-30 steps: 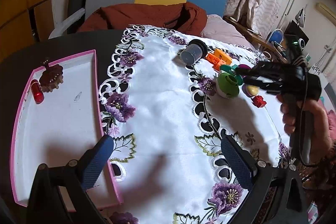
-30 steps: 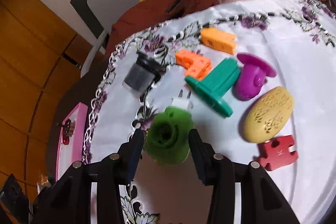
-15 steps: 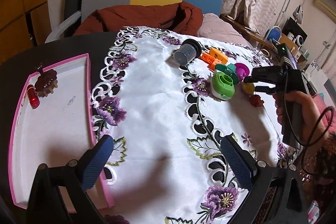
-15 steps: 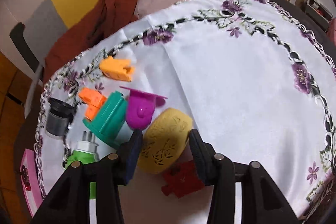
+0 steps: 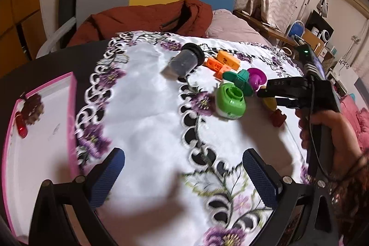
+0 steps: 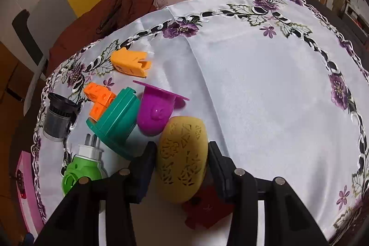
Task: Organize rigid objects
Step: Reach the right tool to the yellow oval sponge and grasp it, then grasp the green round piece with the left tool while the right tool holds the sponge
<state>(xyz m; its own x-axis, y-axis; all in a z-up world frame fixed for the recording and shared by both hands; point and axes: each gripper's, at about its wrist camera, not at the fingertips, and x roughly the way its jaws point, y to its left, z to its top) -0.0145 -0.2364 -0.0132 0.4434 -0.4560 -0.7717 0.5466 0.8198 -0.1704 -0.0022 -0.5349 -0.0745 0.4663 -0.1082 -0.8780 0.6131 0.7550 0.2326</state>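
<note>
**Yellow Egg Shape Sits Between the Right Tool's Fingers**

The right gripper points down at a yellow egg-shaped thing with little cut-out patterns. The yellow thing lies on the white flowered cloth, and one black finger stands on each side of it. The fingers are closing in. They look very near its sides, but I cannot tell if they are pressing on it yet.

The yellow thing is in a crowd. A purple cup touches its top end. A green cone piece lies just beside that. A dark red puzzle piece peeks out from under its near end. A green plug-in thing sits near the left finger.

The left gripper hangs over the cloth with its blue fingers spread wide and nothing between them. Off to its left is a pink tray with a small red thing and a brown thing inside.

What could go wrong? The yellow thing is round and smooth, so I think it could slip out if the fingers pinch too low or off to one side. The left finger could also bump the green cone or the purple cup and push them around. The red puzzle piece might get dragged along when the yellow thing lifts.
</note>
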